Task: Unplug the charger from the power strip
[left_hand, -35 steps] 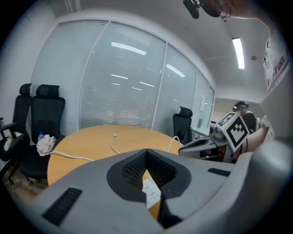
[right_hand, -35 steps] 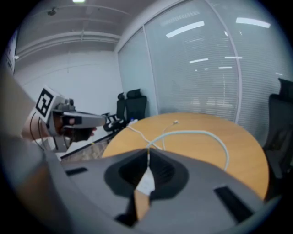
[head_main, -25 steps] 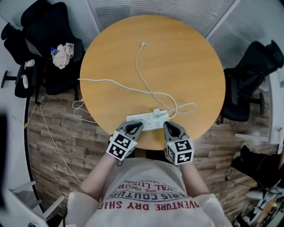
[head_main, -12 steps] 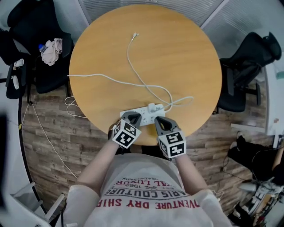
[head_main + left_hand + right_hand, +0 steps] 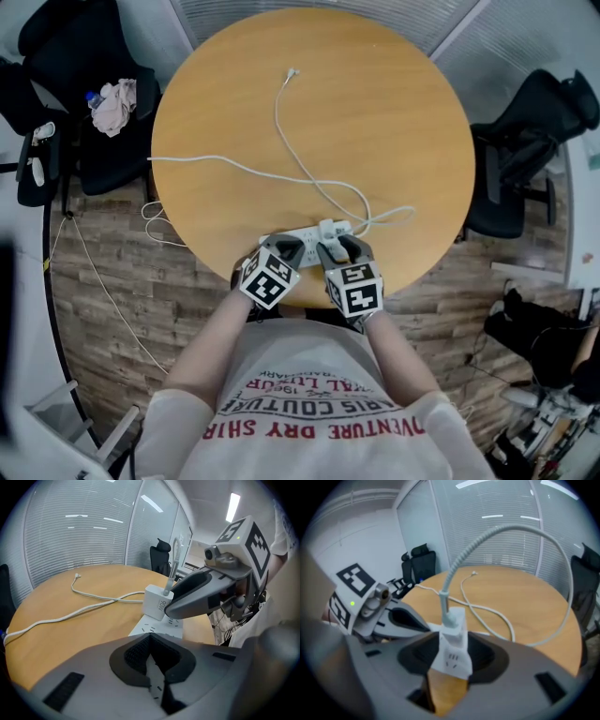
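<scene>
- The right gripper point(image 5: 339, 247) had pushed forward from the table's near edge up to the charger point(image 5: 330, 228). Its jaws, narrow half a second before, were opening wide with the charger between them.
- The left gripper point(image 5: 283, 247) had hardly shifted. Its jaws were together on nothing, with the tip over the left part of the power strip point(image 5: 302, 238). Whether it pressed on the strip could not be told.
- The charger stood upright, still plugged into the strip's right part. The strip lay at the near edge of the round wooden table point(image 5: 394, 112).
- The head view gave the layout, but the marker cubes covered most of both jaws.
- Only the right gripper view showed the charger framed by the spread jaws, with its cable point(image 5: 389, 221) rising from the top in a high arc.
- Only the left gripper view showed the charger's printed side. It also showed one right finger lying close along the charger from the right.
- The charger's cable looped out to the right, then ran back across the table to a free plug end near the far side.
- The strip's own cord point(image 5: 216, 162) crossed that cable and dropped over the left edge to the wood floor point(image 5: 122, 309).
- Black chairs point(image 5: 525, 150) stood on both sides of the table. A crumpled cloth point(image 5: 112, 101) lay on the left one.
- Window blinds point(image 5: 309, 14) ran behind the table.
- Nothing lay between the grippers and the strip.
</scene>
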Demonstrator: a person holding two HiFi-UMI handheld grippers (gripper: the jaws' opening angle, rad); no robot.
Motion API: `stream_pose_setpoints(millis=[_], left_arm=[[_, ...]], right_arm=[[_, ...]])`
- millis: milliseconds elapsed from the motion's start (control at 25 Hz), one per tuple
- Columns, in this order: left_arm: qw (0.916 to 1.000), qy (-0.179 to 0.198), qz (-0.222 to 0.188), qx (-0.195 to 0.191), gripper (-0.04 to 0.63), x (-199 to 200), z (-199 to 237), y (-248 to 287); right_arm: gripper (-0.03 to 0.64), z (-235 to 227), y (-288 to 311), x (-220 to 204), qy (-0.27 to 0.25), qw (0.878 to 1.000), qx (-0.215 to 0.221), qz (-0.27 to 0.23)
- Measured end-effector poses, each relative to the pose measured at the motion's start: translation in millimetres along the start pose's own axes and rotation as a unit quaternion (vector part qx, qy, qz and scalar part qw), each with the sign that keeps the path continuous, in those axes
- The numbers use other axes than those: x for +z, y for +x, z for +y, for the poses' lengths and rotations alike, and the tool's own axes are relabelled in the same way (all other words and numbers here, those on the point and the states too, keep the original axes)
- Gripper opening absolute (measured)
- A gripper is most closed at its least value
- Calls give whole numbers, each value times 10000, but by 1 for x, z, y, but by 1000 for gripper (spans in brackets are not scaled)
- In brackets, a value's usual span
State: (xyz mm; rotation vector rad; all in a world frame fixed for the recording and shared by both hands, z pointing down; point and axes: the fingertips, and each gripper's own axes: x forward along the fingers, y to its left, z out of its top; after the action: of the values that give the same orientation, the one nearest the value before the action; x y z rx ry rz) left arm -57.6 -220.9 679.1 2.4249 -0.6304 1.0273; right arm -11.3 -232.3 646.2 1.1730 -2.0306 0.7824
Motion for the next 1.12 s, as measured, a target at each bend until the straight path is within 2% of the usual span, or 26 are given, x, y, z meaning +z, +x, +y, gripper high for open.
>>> stream_pose_setpoints(millis=[400,680,880,1120], left_arm=[[10000,90,-6,-13,32,1,-2,1],[9999,94,27,-102,32,-2,-2,1],[9999,140,5,-23,32,-1,-2,1],[9999,87,14,-95,32,-1,-3,2]], right_arm=[[193,-8,29,2,294,9984,-325,361],[169,-8,32,2,271,9968,-641,384],[164,-8,29,3,180,9952,-831,488],[161,-9,24,1,284,9935,-962,531]])
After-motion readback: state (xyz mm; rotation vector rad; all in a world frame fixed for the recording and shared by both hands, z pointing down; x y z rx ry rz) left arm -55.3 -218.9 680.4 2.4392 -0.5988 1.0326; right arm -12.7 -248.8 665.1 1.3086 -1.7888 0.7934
